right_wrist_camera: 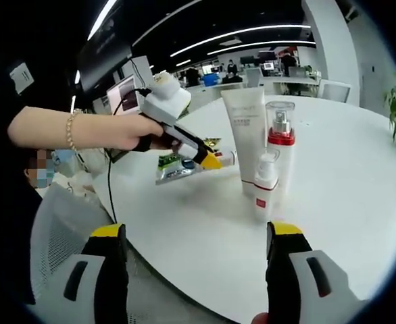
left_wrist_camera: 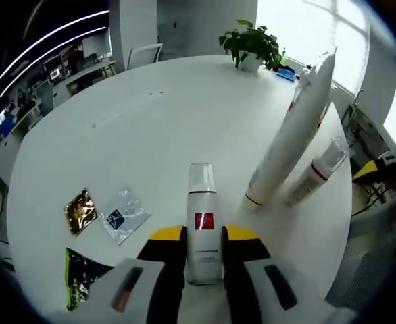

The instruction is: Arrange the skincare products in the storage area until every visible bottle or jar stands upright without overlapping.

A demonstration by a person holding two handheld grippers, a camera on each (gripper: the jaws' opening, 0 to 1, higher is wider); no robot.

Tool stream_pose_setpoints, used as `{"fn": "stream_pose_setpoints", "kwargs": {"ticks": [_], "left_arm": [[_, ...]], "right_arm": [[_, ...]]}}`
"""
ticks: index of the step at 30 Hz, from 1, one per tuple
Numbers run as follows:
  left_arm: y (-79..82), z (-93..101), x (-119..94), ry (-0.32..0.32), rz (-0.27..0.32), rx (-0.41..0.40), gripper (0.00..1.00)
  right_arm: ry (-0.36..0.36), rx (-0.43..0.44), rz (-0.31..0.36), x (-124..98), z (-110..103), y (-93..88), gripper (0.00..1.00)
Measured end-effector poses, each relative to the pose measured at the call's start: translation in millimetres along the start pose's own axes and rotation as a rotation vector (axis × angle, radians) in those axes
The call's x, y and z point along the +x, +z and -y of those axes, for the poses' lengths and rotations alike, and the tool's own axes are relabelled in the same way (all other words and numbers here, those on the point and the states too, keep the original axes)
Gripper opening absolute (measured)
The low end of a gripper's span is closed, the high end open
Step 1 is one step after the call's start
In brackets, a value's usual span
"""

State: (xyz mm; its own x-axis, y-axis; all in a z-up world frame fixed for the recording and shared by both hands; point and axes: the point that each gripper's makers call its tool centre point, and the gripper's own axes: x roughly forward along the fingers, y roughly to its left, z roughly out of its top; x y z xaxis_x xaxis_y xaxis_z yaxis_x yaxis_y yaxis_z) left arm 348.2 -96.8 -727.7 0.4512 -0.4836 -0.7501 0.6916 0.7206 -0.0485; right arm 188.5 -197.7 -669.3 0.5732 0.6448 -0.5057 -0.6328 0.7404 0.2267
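A white bottle (left_wrist_camera: 202, 196) with a red label and clear cap lies lengthwise between my left gripper's (left_wrist_camera: 203, 235) yellow-tipped jaws, which are shut on its sides. Beyond it to the right, a tall white tube (left_wrist_camera: 292, 135) and a clear-capped bottle (left_wrist_camera: 317, 170) stand on the white table (left_wrist_camera: 151, 121). In the right gripper view the tube (right_wrist_camera: 245, 128), a red-collared pump bottle (right_wrist_camera: 280, 145) and a small white bottle (right_wrist_camera: 264, 189) stand upright close together. My right gripper (right_wrist_camera: 196, 229) is open and holds nothing, well short of them. The left gripper (right_wrist_camera: 208, 158) comes in from the left, in a person's hand (right_wrist_camera: 110, 129).
Three sachets lie on the table left of my left gripper: gold (left_wrist_camera: 80, 210), silver (left_wrist_camera: 124, 216), black-green (left_wrist_camera: 80, 277). A potted plant (left_wrist_camera: 252, 44) stands at the far edge. A mesh chair back (right_wrist_camera: 63, 229) is beside the near table edge.
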Motion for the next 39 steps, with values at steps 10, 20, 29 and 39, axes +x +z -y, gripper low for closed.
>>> {"fn": "stream_pose_setpoints", "kwargs": {"ticks": [10,20,29,39], "left_arm": [[-1.3,6.6,-35.8,0.013,0.064,-0.026,0.19],[-4.1,15.7,-66.5,0.022,0.124,-0.055,0.19],[-2.7,25.7,-98.9,0.029,0.205,-0.059,0.19],[3.2,47.8,-149.4,0.043,0.313,-0.020,0.19]], "right_arm": [[0.032,0.063,0.057,0.0,-3.5,9.2,0.80],[0.041,0.080,0.063,-0.5,-3.0,9.7,0.79],[0.112,0.174,0.135,8.9,-27.1,23.5,0.77],[0.222,0.312,0.267,25.1,-62.7,63.6,0.71]]}}
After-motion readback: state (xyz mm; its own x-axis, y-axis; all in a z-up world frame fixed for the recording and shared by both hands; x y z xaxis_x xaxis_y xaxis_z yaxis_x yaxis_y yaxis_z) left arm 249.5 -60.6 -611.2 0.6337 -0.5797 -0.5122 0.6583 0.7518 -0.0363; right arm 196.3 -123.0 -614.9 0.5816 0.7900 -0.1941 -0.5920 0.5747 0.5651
